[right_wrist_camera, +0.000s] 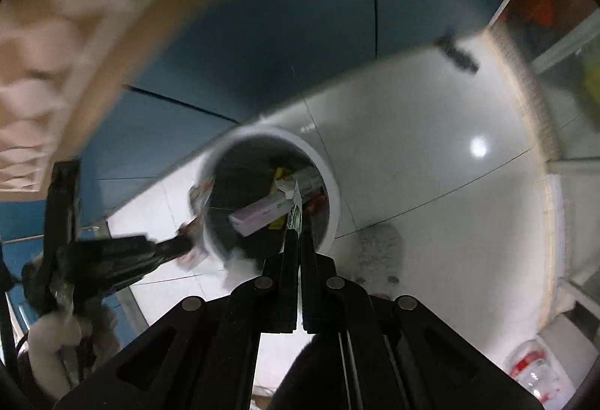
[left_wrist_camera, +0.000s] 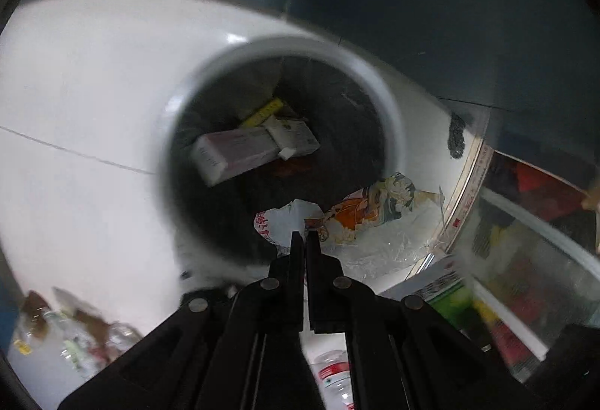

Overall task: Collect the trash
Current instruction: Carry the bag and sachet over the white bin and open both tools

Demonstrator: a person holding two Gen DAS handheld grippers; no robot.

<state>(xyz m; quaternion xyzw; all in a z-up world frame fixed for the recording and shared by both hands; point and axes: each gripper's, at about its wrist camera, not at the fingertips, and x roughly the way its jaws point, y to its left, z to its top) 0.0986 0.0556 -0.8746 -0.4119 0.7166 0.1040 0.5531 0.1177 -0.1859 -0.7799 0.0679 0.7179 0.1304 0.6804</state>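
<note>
Both tongs pinched over white bin (left_wrist_camera: 390, 117): left gripper (left_wrist_camera: 303, 235) holds crumpled bag (left_wrist_camera: 285, 222), right gripper (right_wrist_camera: 296, 233) holds thin wrapper (right_wrist_camera: 295, 213).

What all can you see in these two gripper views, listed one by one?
Trash bin: one, white rim, dark inside, on the floor.
Boxes: several, pinkish-white and yellow, inside the bin.
Plastic wrapper: one, white, in the left gripper.
Colourful wrapper: one, orange and green, floor right of the bin.
Paper strip: one, white and green, in the right gripper.
Bottle: one, clear, red label, floor.
Left gripper: black, shut on the wrapper.
Right gripper: black, shut on the strip.
</note>
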